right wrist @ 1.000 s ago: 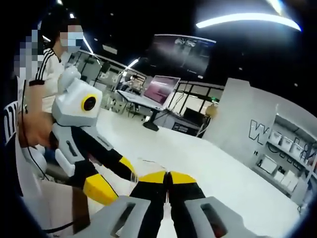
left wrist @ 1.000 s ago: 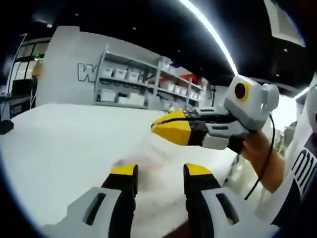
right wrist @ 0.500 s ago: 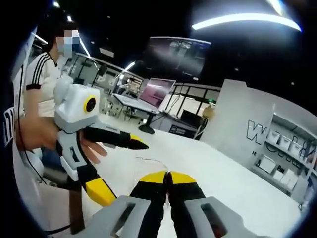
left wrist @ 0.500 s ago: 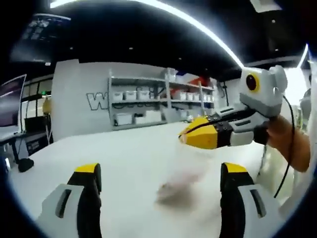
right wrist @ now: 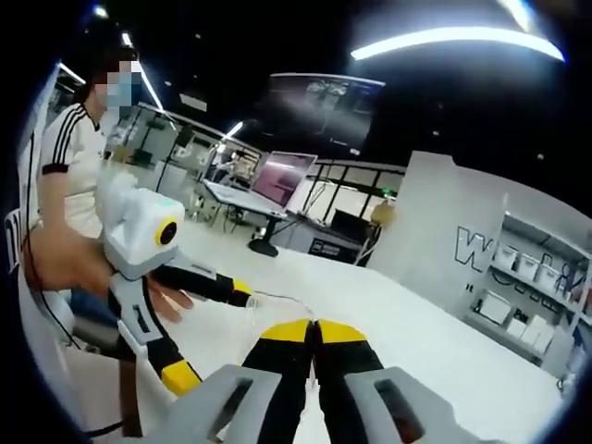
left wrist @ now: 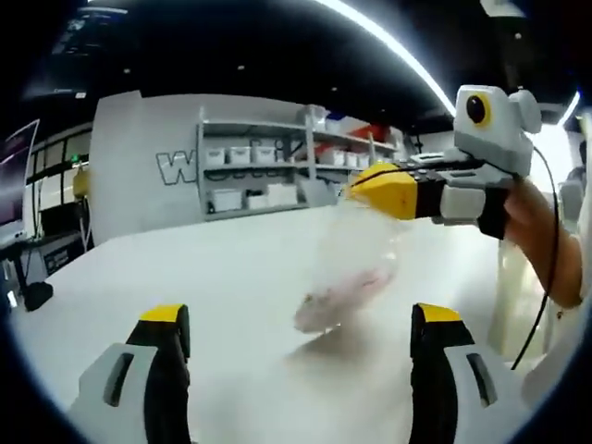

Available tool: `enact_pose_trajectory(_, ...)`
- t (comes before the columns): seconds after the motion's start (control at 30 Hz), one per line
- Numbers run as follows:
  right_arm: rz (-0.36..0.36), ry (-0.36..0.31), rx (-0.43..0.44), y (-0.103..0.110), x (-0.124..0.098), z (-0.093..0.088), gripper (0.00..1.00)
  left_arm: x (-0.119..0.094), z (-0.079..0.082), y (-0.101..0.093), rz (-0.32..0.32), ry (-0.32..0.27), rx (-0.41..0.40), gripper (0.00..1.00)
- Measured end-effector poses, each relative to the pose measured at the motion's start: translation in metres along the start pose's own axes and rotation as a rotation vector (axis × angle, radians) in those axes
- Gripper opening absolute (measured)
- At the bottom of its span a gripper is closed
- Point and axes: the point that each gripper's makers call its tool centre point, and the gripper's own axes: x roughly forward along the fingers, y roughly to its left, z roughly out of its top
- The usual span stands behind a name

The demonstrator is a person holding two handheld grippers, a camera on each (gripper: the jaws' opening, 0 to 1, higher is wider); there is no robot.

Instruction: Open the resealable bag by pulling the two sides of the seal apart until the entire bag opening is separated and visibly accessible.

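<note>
dangling bag (left wrist: pixel 347 277) over white table (left wrist: pixel 185 277), right tongs (right wrist: pixel 313 327) pinching it, left tongs (left wrist: pixel 301 319) agape

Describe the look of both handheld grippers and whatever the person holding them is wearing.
Left gripper: light grey moulded body with slotted sides, black jaws capped in yellow. Right gripper: the same grey, black and yellow build, with a black cable trailing from its rear. The person wears a white short-sleeved shirt with black stripes along the shoulder and a black cuff.
</note>
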Motion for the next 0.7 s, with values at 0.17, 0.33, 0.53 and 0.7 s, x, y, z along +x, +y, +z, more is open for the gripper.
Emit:
enact_pose_trajectory(0.17,-0.008,-0.015,0.025,-0.008,0.001,0.003,0.00,0.003,-0.001,-0.001,-0.003,0.009,-0.007,0.98)
enact_pose_trajectory(0.33,-0.012,-0.017,0.025,-0.013,0.002,0.004,0.00,0.005,-0.004,-0.001,-0.004,0.029,-0.012,0.96)
enact_pose_trajectory(0.53,-0.017,-0.015,0.037,-0.020,0.003,0.001,0.00,0.004,-0.009,0.000,0.000,0.055,-0.009,0.96)
enact_pose_trajectory(0.7,-0.025,-0.017,0.044,-0.029,0.007,0.002,0.00,0.003,-0.012,-0.003,0.002,0.066,-0.009,0.94)
